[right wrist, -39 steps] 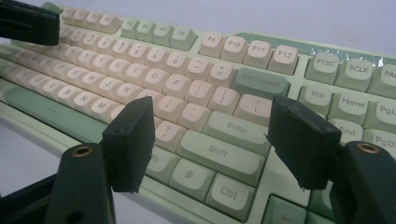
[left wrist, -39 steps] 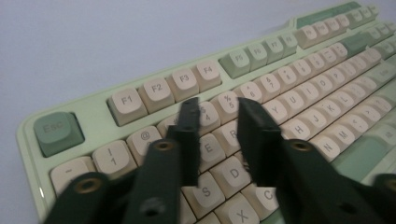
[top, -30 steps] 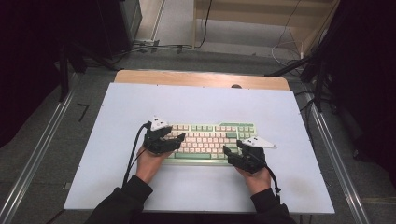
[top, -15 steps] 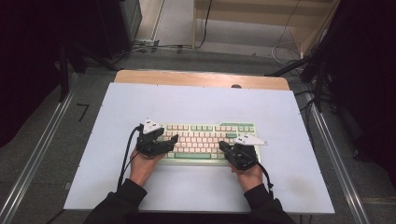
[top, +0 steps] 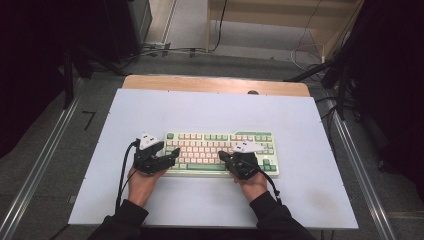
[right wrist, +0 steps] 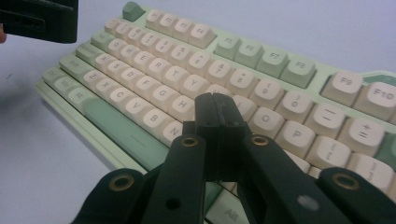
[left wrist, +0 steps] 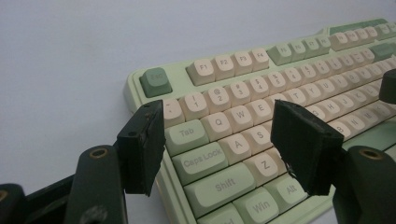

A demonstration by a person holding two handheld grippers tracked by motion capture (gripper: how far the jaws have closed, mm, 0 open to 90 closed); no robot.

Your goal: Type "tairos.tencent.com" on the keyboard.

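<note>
The right tongs [right wrist: 215, 109] have just been closing and now sit pressed together with nothing between them, their tip over the middle letter keys of the keyboard [top: 220, 150], close above the keys near the space bar [right wrist: 123, 130]. In the high view the right tongs [top: 226, 158] point left over the keyboard's near edge, the right hand [top: 252, 184] behind them on the near side.

The left tongs [left wrist: 219, 144] stand wide apart, empty, straddling the keyboard's near left corner, with the Tab, Caps Lock and Shift keys seen in the gap. In the high view the left tongs [top: 172, 154] point right at the keyboard's left end, held by the left hand [top: 141, 184].

The keyboard, green with cream keys, lies flat on the white table [top: 200, 110], a little near and right of its middle.
</note>
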